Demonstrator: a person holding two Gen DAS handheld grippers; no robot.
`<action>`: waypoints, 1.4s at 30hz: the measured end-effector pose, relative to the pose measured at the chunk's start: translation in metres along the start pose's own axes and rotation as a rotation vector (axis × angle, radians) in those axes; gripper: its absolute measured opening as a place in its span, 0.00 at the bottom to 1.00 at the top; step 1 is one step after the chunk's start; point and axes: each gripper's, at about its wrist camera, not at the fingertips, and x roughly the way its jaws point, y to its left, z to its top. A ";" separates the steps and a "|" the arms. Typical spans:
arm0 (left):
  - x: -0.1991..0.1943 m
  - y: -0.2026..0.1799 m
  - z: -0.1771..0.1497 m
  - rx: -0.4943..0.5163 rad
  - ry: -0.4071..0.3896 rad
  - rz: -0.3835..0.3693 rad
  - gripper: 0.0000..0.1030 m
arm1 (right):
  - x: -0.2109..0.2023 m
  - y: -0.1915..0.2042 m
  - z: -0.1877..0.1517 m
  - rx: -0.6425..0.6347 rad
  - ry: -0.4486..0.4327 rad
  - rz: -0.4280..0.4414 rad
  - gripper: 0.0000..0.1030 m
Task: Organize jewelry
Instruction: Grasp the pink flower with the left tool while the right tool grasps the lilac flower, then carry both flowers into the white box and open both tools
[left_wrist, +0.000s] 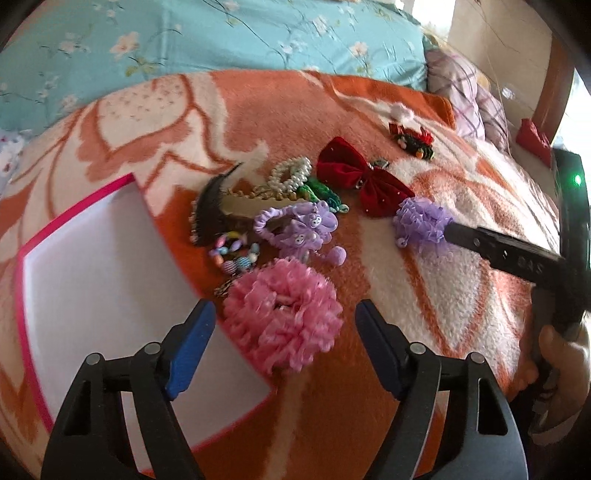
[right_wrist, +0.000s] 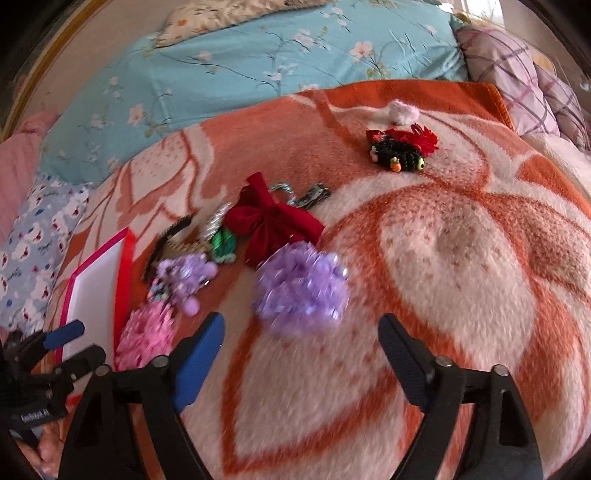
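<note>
Pink fluffy scrunchie (left_wrist: 282, 314) just ahead between wide-apart fingers of left gripper (left_wrist: 284, 328), purple one (right_wrist: 301, 290) just above right gripper (right_wrist: 301, 339), also wide, nothing held.

Blanket (right_wrist: 461, 277) right of purple scrunchie (right_wrist: 301, 291) bare, open for passage. Clutter between tray (left_wrist: 92, 266) and red bow (left_wrist: 364, 182): pearls (left_wrist: 291, 173), purple toy (left_wrist: 303, 229), pink scrunchie (left_wrist: 284, 317) touching tray edge. Black clip (right_wrist: 402, 151) well apart, far side. Tray interior clear.
</note>
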 end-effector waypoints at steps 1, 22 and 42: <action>0.005 -0.001 0.001 0.008 0.008 -0.001 0.75 | 0.006 -0.001 0.003 0.002 0.009 -0.012 0.78; 0.011 0.033 -0.040 0.018 0.106 -0.053 0.06 | 0.008 0.042 -0.008 -0.058 0.035 0.133 0.13; -0.094 0.141 -0.081 -0.239 -0.099 0.039 0.06 | -0.021 0.181 -0.032 -0.223 0.058 0.444 0.13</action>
